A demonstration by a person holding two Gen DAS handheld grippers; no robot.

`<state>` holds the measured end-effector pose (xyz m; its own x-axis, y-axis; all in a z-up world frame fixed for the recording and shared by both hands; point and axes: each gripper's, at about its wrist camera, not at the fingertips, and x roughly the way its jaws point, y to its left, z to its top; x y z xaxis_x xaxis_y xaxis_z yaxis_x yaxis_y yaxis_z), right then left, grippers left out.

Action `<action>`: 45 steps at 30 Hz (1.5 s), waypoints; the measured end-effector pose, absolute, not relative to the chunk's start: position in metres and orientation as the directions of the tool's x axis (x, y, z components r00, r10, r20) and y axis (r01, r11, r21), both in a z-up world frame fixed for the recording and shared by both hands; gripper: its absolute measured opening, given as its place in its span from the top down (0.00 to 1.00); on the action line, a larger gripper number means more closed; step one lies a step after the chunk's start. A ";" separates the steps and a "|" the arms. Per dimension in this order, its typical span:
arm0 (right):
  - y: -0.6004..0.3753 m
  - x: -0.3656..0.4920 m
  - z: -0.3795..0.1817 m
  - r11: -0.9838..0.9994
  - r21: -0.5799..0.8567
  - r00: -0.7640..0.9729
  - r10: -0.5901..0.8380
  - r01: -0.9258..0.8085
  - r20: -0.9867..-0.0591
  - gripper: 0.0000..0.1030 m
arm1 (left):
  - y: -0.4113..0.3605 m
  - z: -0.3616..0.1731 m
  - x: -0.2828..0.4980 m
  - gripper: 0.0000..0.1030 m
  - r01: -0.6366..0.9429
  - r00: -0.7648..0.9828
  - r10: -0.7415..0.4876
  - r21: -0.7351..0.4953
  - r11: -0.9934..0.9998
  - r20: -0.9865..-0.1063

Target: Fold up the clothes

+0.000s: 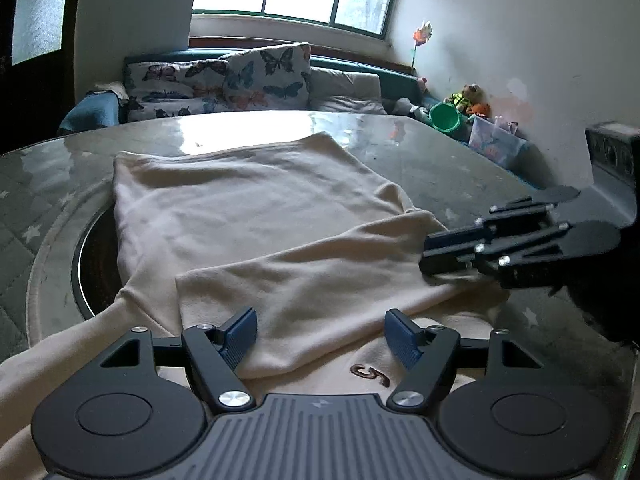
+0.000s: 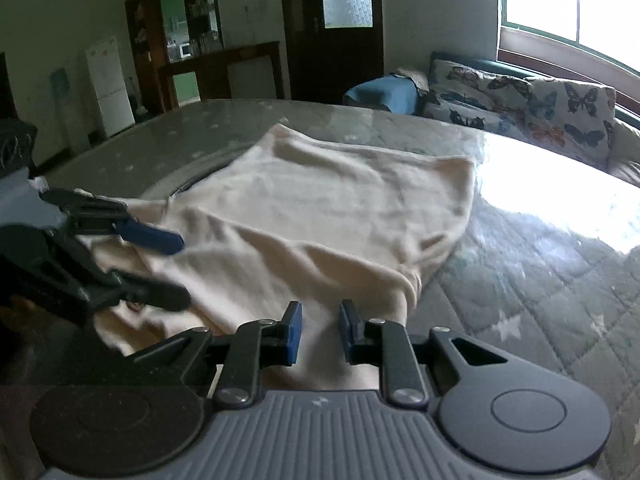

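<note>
A cream sweatshirt (image 1: 240, 200) lies spread on the glass-topped table (image 1: 440, 148), with a brown mark on its near part. One sleeve (image 1: 320, 276) is folded across the body. My left gripper (image 1: 322, 336) stands open low over the sleeve's near end, its blue pads (image 1: 240, 336) wide apart and not pressing the cloth. My right gripper (image 1: 426, 254) comes in from the right and is shut on the sleeve's other end. In the right wrist view, bunched cloth (image 2: 320, 200) runs between the narrow-set pads of the right gripper (image 2: 320, 332). The left gripper (image 2: 180, 268) shows at the left, blurred.
A sofa with butterfly cushions (image 1: 224, 80) stands behind the table. A green bucket (image 1: 446, 116), toys and a box sit at the far right corner. A dark round inset (image 1: 96, 264) lies under the glass at the left. A fridge (image 2: 108, 84) and dark doors stand beyond.
</note>
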<state>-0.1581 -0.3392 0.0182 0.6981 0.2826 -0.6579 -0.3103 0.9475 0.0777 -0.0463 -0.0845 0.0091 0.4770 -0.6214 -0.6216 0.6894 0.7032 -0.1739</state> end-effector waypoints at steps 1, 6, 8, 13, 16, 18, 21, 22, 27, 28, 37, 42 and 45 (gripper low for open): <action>-0.340 -0.160 0.019 0.948 0.076 0.703 0.282 -0.310 -0.653 0.80 | -0.084 0.010 -0.047 0.29 0.687 0.478 -0.622 -0.177 0.704 -0.619; -0.335 -0.169 0.027 0.939 0.064 0.712 0.300 -0.338 -0.635 0.80 | -0.077 0.019 -0.054 0.28 0.675 0.508 -0.623 -0.175 0.717 -0.594; -0.333 -0.172 0.024 0.936 0.043 0.706 0.294 -0.350 -0.645 0.80 | -0.071 0.022 -0.059 0.28 0.659 0.528 -0.615 -0.175 0.732 -0.586; -0.331 -0.175 0.023 0.928 0.016 0.694 0.289 -0.371 -0.659 0.79 | -0.045 0.030 -0.075 0.28 0.598 0.589 -0.581 -0.182 0.781 -0.562; -0.323 -0.169 0.033 0.914 0.018 0.690 0.320 -0.406 -0.649 0.79 | -0.026 0.034 -0.082 0.28 0.542 0.636 -0.537 -0.175 0.822 -0.554; -0.312 -0.162 0.038 0.898 0.020 0.682 0.347 -0.439 -0.643 0.79 | -0.012 0.036 -0.086 0.28 0.495 0.672 -0.497 -0.165 0.853 -0.549; -0.289 -0.147 0.042 0.870 0.014 0.662 0.386 -0.493 -0.642 0.79 | 0.008 0.037 -0.089 0.28 0.411 0.717 -0.433 -0.171 0.896 -0.546; -0.280 -0.141 0.042 0.859 0.014 0.652 0.399 -0.511 -0.645 0.79 | 0.015 0.036 -0.089 0.28 0.380 0.731 -0.409 -0.172 0.909 -0.546; -0.242 -0.119 0.037 0.806 0.040 0.587 0.463 -0.590 -0.664 0.79 | 0.049 0.031 -0.089 0.28 0.196 0.783 -0.259 -0.172 0.966 -0.565; -0.236 -0.117 0.036 0.798 0.043 0.578 0.471 -0.601 -0.667 0.79 | 0.055 0.030 -0.090 0.28 0.163 0.791 -0.230 -0.168 0.972 -0.567; -0.205 -0.116 0.018 0.754 0.015 0.533 0.478 -0.656 -0.699 0.80 | 0.097 0.020 -0.088 0.28 -0.084 0.810 -0.023 -0.156 0.984 -0.586; -0.216 -0.122 0.027 0.759 0.028 0.541 0.489 -0.650 -0.685 0.79 | 0.113 0.018 -0.085 0.27 -0.167 0.803 0.022 -0.190 0.967 -0.595; -0.222 -0.127 0.032 0.761 0.027 0.550 0.492 -0.648 -0.676 0.79 | 0.126 0.016 -0.081 0.28 -0.226 0.788 0.021 -0.258 0.939 -0.615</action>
